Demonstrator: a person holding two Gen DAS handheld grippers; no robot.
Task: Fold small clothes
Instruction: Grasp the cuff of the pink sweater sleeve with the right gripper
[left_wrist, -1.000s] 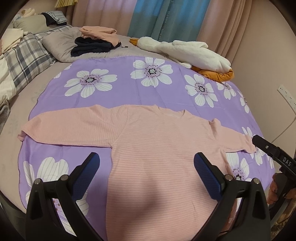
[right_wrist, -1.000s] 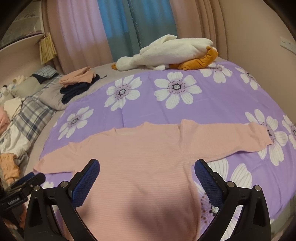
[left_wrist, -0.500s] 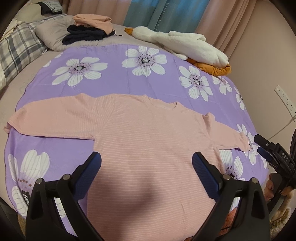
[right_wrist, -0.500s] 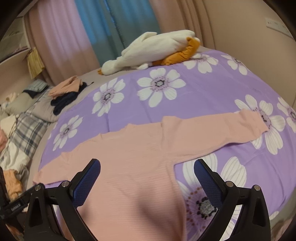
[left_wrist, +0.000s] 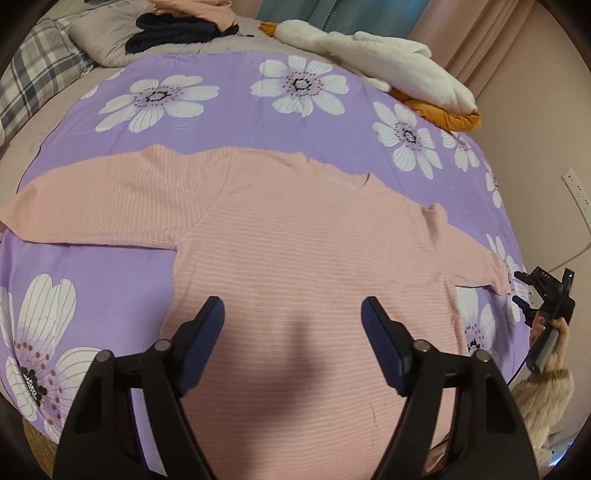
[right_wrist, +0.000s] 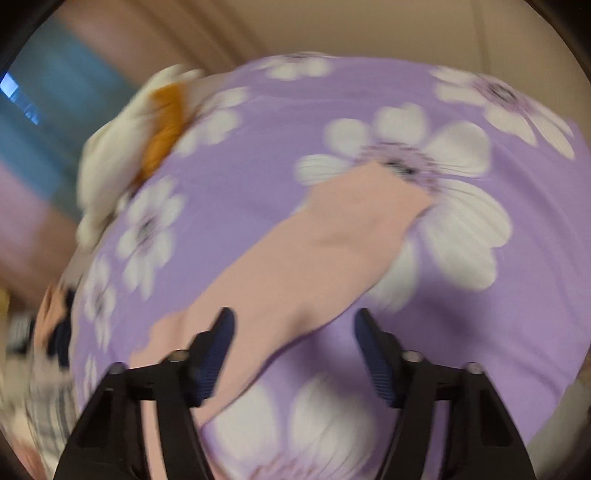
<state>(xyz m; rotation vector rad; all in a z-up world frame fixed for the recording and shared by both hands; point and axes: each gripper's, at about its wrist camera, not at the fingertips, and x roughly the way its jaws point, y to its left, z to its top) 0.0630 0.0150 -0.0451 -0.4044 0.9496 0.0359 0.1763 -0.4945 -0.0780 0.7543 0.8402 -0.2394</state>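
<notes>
A pink striped long-sleeved top (left_wrist: 303, 258) lies flat, sleeves spread, on a purple flowered sheet (left_wrist: 236, 122). My left gripper (left_wrist: 293, 315) is open and empty above the lower body of the top. In the blurred right wrist view, my right gripper (right_wrist: 293, 325) is open and empty above the top's right sleeve (right_wrist: 325, 251), whose cuff lies ahead on a white flower. The right gripper also shows in the left wrist view (left_wrist: 532, 295), just beyond the right cuff.
A white plush and orange cloth (left_wrist: 406, 70) lie at the far right of the bed. Folded pink and dark clothes (left_wrist: 184, 22) sit on a grey pillow at the back. A plaid blanket (left_wrist: 33, 77) lies far left. A wall (left_wrist: 546, 122) borders the right side.
The left gripper has moved forward and lower over the top's body. The right gripper has swung quickly right, from over the body to over the right sleeve.
</notes>
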